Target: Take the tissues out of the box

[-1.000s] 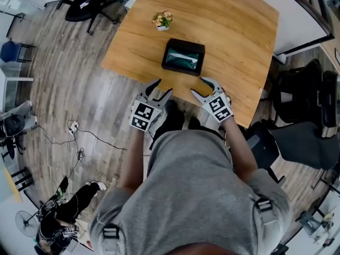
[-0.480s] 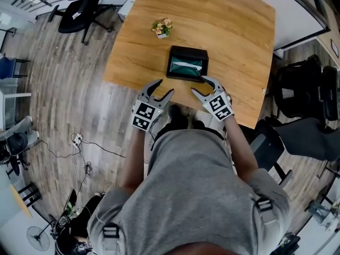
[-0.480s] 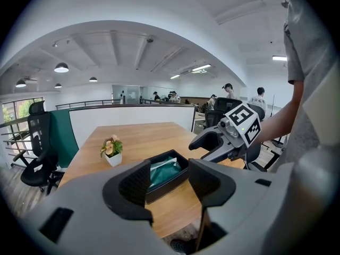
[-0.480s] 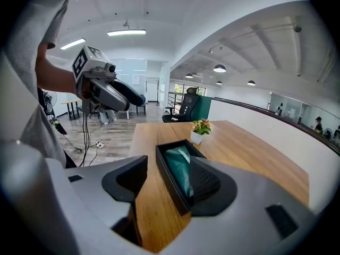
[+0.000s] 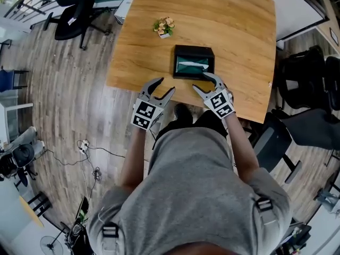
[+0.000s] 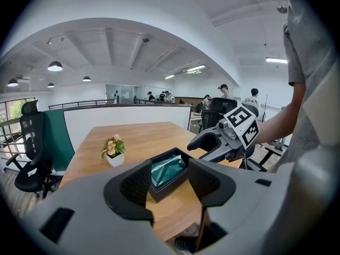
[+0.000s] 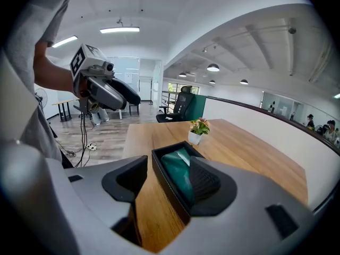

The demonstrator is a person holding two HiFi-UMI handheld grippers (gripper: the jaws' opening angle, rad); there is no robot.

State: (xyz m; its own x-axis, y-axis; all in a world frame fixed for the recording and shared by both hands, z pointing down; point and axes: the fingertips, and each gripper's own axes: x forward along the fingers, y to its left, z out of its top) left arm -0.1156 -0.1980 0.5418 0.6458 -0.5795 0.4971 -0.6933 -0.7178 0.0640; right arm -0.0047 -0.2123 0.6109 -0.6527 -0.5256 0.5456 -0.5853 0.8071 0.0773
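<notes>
A black tissue box (image 5: 194, 62) lies on the wooden table (image 5: 234, 25), holding a green tissue pack (image 5: 192, 65) with a white tissue showing at its slot. My left gripper (image 5: 161, 87) is open at the table's near edge, short of the box and to its left. My right gripper (image 5: 205, 82) is open at the box's near right corner, nothing between its jaws. In the left gripper view the box (image 6: 168, 172) lies ahead between the open jaws, with the right gripper (image 6: 212, 142) beside it. In the right gripper view the box (image 7: 178, 179) sits just ahead, its near wall between the jaws.
A small potted flower (image 5: 164, 26) stands on the table beyond the box to the left. Black office chairs (image 5: 305, 84) stand right of the table and another (image 5: 69, 15) at the far left. Cables (image 5: 87, 153) lie on the wooden floor.
Both grippers have moved forward toward the box; the right one has come from short of the table edge to the box's near corner. Both stay open.
</notes>
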